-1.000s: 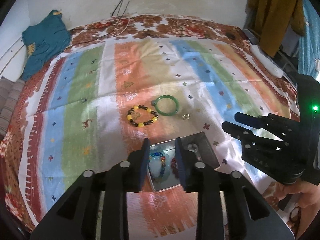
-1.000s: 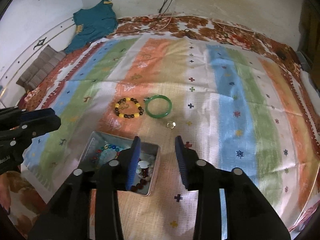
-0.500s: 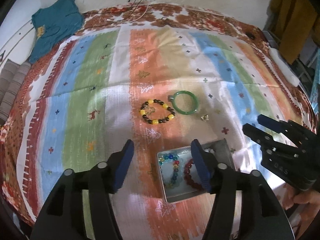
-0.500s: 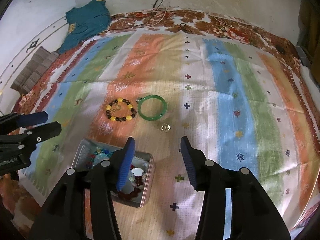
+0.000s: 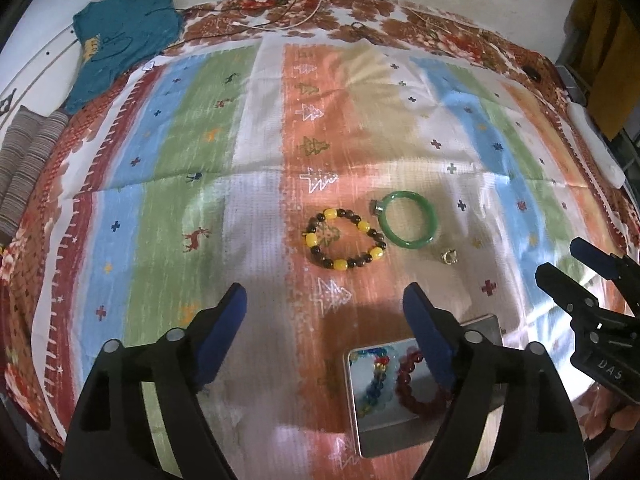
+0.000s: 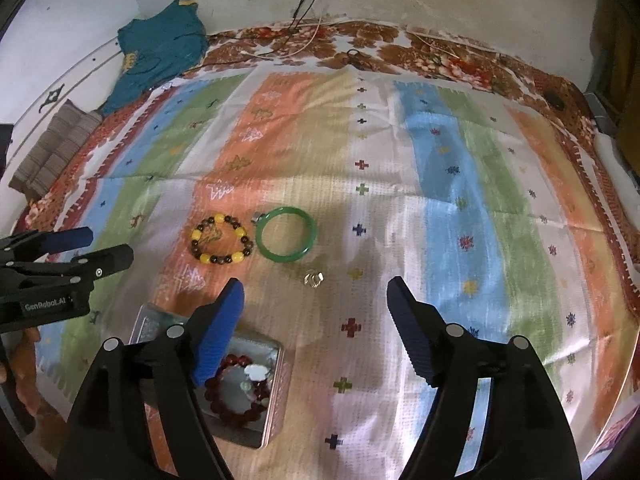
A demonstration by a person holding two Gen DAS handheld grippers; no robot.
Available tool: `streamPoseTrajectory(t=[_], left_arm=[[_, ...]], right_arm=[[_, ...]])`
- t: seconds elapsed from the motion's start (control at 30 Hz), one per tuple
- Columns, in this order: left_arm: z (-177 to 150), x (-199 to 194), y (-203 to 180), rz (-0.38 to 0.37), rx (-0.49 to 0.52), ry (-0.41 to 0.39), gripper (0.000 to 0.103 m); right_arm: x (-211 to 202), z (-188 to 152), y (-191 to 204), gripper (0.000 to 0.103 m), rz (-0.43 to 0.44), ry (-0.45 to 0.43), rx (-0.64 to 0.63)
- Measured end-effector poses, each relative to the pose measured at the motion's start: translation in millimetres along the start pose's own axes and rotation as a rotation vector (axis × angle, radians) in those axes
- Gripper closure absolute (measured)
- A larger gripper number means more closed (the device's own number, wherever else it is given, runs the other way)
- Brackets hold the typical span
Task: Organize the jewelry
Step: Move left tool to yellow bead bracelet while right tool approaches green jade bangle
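A big striped cloth (image 5: 248,208) with little crosses and trees on it covered the bed. On it lay a round bracelet of yellow and brown beads (image 5: 345,239), and just beside it, to the right, a smooth green bangle (image 5: 408,219). A tiny shiny ring (image 5: 449,256) sat near the bangle, a bit closer to the camera. A small square metal tin (image 6: 276,392) stood closer still, with a dark red bead bracelet (image 6: 236,392) and a blue and many-coloured bead bracelet (image 5: 374,380) inside it. The left gripper (image 5: 325,312) hung over the cloth beside the tin, its jaws opening, with nothing between them. The right gripper (image 6: 314,304) hung just past the tin, its jaws opening too, and they held nothing. A teal shirt (image 6: 160,52) lay at the far corner.
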State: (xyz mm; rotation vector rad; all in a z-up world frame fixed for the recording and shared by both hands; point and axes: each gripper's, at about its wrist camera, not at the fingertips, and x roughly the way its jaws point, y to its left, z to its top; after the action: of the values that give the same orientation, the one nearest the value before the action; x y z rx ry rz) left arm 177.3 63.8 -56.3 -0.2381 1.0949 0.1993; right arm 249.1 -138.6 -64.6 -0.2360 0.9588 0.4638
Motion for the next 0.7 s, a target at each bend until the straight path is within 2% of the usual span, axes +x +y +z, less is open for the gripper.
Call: streamPoseTrajectory(t=[0.3,0.43,0.7], left_arm=[[11.2,11.2,3.2,0.025,0.01,0.002,0.017],[15.9,23.0,5.3,0.004,0.002,0.03,0.017],[22.4,43.4,10.3,0.028,0.005,0.062,0.017]], right_arm=[[15.2,10.7,0.8,0.028,-0.002,0.005,0.005],[24.4,15.1,-0.8,0.028,0.005,0.016,0.01],[41.8,21.1,-6.6,0.028,0.004,0.038,0.022]])
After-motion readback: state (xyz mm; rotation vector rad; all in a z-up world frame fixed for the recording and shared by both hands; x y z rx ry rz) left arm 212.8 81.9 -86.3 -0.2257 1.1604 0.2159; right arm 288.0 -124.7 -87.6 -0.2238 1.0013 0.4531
